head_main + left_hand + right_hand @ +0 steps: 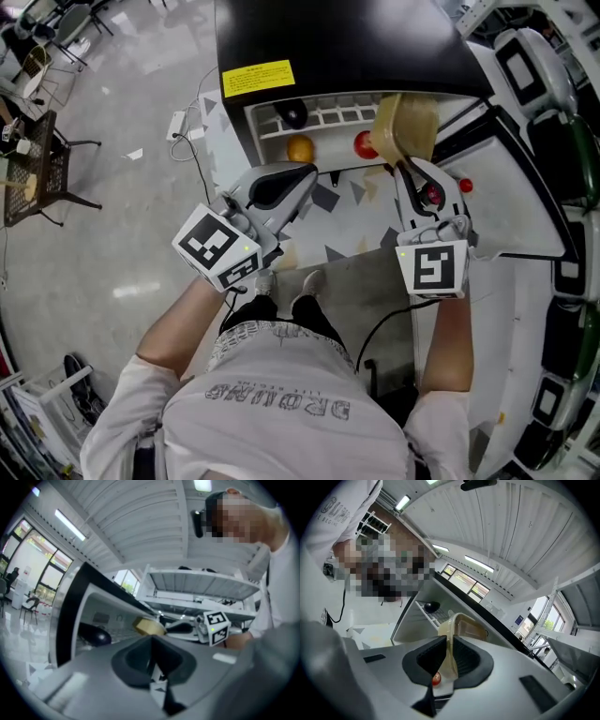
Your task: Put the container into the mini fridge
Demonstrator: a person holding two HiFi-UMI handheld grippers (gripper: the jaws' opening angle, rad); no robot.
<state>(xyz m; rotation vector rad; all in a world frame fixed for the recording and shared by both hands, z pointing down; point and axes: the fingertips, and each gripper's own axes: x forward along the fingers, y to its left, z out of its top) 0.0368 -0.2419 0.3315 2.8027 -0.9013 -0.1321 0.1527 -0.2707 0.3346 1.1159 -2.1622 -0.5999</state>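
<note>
Grey polished floor surrounds the open mini fridge. Our right gripper clamps its 2 jaws on the container wall, holding it at the opening's right edge, likely for insertion. Our left gripper waits beside it, closed and empty.

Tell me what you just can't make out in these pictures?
- Container contents: cloudy walls, head and right gripper views.
- Fridge inside: its black panel covers all but a shelf edge, head view.
- Yellow label: print too small, head view.
- Black lump on the shelf: too small to name.
- Red ball: partly behind the right gripper, head view.
</note>
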